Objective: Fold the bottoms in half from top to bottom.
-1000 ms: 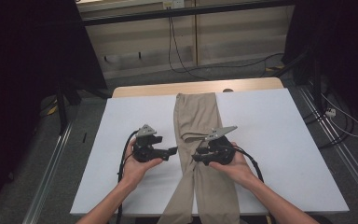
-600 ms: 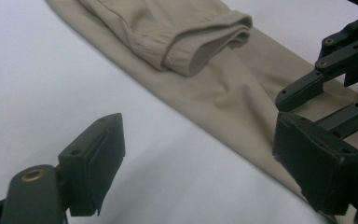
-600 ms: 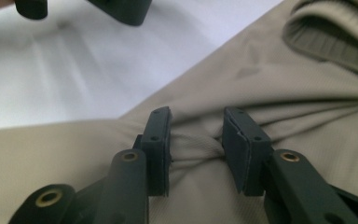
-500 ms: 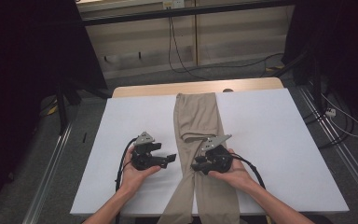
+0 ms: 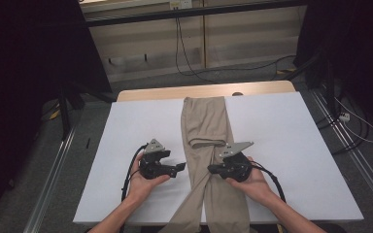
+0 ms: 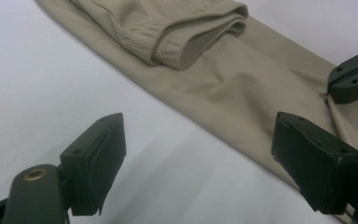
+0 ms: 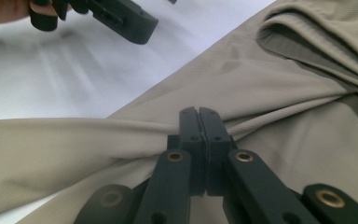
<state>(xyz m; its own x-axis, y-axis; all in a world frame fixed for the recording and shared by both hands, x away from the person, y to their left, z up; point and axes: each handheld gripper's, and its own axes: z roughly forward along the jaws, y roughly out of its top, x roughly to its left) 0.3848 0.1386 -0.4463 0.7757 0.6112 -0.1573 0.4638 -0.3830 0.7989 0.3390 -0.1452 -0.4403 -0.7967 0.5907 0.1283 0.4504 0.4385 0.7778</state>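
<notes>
Khaki trousers [image 5: 206,121] lie lengthwise down the middle of the white table cover [image 5: 281,145], one leg end folded back with its hem [image 5: 206,143] across the cloth. My right gripper [image 5: 211,169] is shut on a pinched ridge of the trouser fabric [image 7: 121,135]; in the right gripper view its jaws meet at the gripper's tip [image 7: 199,122]. My left gripper [image 5: 180,168] is open just left of the trousers, above bare cover, its fingers [image 6: 98,158] wide apart and holding nothing. The folded hem [image 6: 191,37] lies beyond it, and the other gripper's jaw [image 6: 354,79] pokes in at the right.
A wooden table edge [image 5: 150,93] shows past the far end of the cover. Metal rails [image 5: 53,165] run along both sides of the table. Cables [image 5: 189,58] lie on the floor behind, and a dark stand [image 5: 65,111] rises at the left.
Both hands have drawn back toward the near edge of the table. The right gripper keeps its hold on the fabric and the left gripper stays open.
</notes>
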